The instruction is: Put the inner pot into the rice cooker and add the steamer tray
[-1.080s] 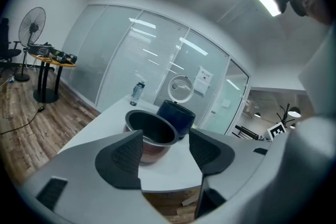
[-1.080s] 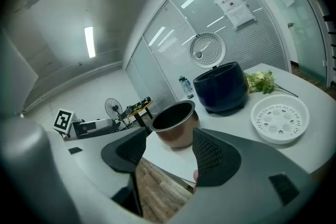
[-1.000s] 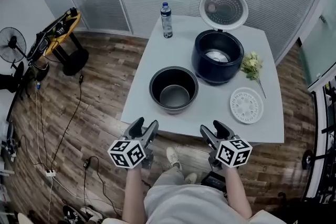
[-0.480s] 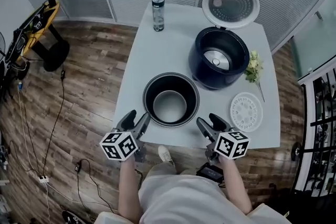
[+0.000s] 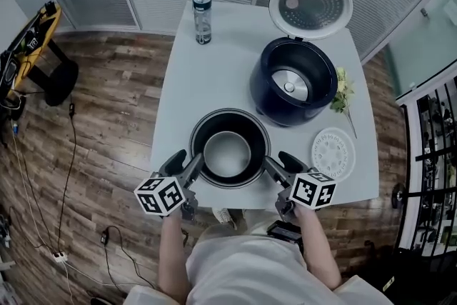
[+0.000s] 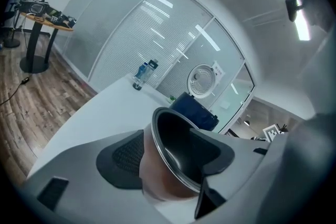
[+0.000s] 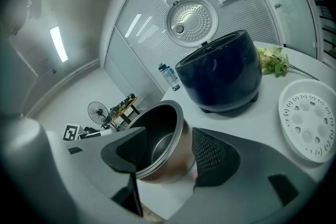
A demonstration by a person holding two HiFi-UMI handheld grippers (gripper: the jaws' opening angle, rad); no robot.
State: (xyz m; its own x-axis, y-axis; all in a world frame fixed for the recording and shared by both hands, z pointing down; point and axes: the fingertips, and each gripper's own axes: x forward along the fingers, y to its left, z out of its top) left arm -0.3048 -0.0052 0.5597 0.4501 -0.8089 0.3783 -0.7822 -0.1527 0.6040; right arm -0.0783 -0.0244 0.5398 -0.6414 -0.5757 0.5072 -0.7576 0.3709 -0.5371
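Observation:
The dark inner pot (image 5: 228,151) stands near the table's front edge, metal bottom showing inside. The navy rice cooker (image 5: 293,86) is behind it to the right, lid (image 5: 310,5) swung up. A white steamer tray (image 5: 333,153) lies flat right of the pot. My left gripper (image 5: 188,162) straddles the pot's left rim, one jaw inside and one outside, open. My right gripper (image 5: 277,161) straddles the right rim the same way, open. In the left gripper view the pot (image 6: 173,134) fills the gap of the gripper (image 6: 173,157). In the right gripper view the pot (image 7: 157,134) sits between the jaws of the gripper (image 7: 169,149).
A water bottle (image 5: 201,14) stands at the far left corner of the white table (image 5: 214,75). A sprig of flowers (image 5: 341,96) lies right of the cooker. Wooden floor surrounds the table, with cables and a stand at the left.
Both grippers have moved forward from in front of the table to the pot's rim, one on each side. The head view has come closer over the table.

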